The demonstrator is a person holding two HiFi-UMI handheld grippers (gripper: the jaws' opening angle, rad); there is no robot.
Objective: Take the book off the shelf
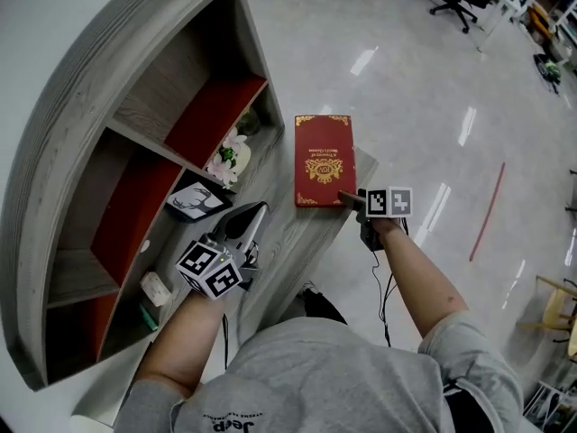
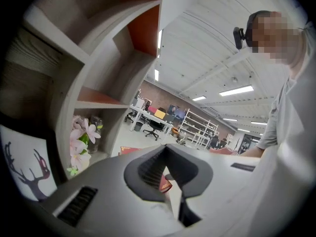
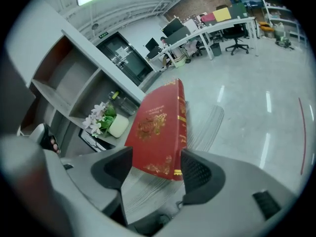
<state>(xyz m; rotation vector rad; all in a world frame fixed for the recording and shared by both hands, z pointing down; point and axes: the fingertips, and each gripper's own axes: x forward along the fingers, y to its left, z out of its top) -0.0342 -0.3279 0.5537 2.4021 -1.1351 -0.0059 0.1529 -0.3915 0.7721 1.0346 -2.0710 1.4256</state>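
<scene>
Right tongs (image 3: 156,151): released, the two dark pads standing wide; the near end of the red hardback book with gold ornament (image 1: 323,156) shows between them, and neither pad seems to press on it.
Left tongs (image 2: 164,148): clenched tip to tip on nothing, pointing roughly level toward the shelf openings.
Book's place: flat, cover up, on the grey wood-grain surface (image 1: 297,242) in front of the curved grey wooden shelf with red back panels (image 1: 90,97), outside every compartment.
Direction from the tongs: ahead of and below the right tongs, whose tips sit at the book's near right corner, on the spine side.
Long axis: runs away from the person, roughly in line with the right forearm, so the short near edge faces the pads.
Nearer hand: the right, at the book; the left is well apart, off to the book's near left.
Further out: pink-and-white artificial flowers (image 1: 227,156) and a framed deer picture (image 1: 196,201) stand in the shelf's compartments, apart from the book.
Judgement: the book looks already off the shelf; any regrasp would fall to the right hand, across the near edge or the spine.
</scene>
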